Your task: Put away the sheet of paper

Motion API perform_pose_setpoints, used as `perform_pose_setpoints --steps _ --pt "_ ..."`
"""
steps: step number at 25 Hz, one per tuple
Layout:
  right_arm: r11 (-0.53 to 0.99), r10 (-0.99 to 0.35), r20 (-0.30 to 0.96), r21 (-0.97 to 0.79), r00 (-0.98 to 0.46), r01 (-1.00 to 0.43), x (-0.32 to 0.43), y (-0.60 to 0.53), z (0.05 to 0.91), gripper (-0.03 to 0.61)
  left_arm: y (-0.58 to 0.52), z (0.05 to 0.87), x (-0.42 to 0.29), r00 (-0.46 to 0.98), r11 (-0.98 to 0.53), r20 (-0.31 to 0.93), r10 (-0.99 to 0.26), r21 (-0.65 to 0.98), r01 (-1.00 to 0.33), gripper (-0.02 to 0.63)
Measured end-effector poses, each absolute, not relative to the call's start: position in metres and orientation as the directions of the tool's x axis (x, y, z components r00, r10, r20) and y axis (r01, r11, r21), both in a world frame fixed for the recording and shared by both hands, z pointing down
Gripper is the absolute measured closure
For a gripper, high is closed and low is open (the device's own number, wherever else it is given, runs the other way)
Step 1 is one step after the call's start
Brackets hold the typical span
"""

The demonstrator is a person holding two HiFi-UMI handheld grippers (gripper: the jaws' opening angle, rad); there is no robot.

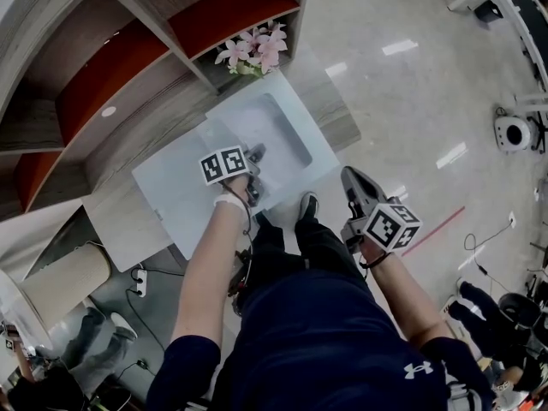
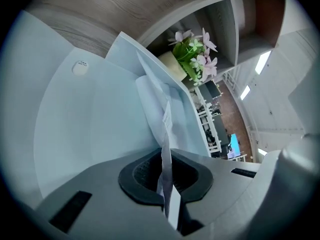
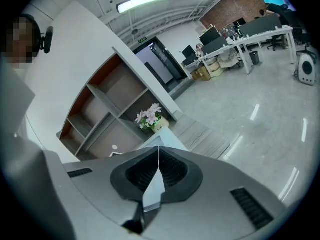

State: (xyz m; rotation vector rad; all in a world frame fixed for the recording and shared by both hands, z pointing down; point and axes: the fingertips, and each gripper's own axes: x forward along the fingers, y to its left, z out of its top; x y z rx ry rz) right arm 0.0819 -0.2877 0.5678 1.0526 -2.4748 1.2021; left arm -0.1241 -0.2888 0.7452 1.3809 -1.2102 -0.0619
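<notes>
A pale sheet of paper lies bowed over a pale blue flat folder-like surface on the low wooden counter. My left gripper is over it and shut on the sheet's near edge. In the left gripper view the paper runs edge-on between the pads of that gripper, with the blue surface to its left. My right gripper hangs to the right over the floor, apart from the paper. In its own view the right gripper is shut with nothing in it.
A wood shelf unit with red-backed bays rises behind the counter, with a pot of pink flowers at its corner. A power strip and cables lie on the floor at left. A round white device sits on the grey floor at right.
</notes>
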Motion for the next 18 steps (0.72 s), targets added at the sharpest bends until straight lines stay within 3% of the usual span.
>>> perform_pose_setpoints --steps 3,4,9,18 --pt "0.418 -0.514 0.452 -0.610 -0.729 -0.673 0.083 -0.288 0.567 0.563 -0.288 0.744 -0.125 0.432 0.276 0.625 -0.650 0.724 -0.632 0.571" --pt "0.417 -0.515 0.452 -0.611 -0.729 -0.673 0.084 -0.288 0.567 0.563 -0.287 0.744 -0.126 0.421 0.272 0.640 -0.643 0.705 -0.655 0.503" --pt "0.429 -0.515 0.438 -0.613 -0.737 -0.664 0.078 -0.289 0.562 0.563 -0.278 0.733 -0.134 0.364 0.242 0.693 -0.623 0.613 -0.752 0.359" --pt "0.473 -0.510 0.403 -0.607 -0.760 -0.639 0.061 -0.285 0.551 0.563 -0.246 0.688 -0.189 0.148 0.245 0.720 -0.678 0.411 -0.878 0.302"
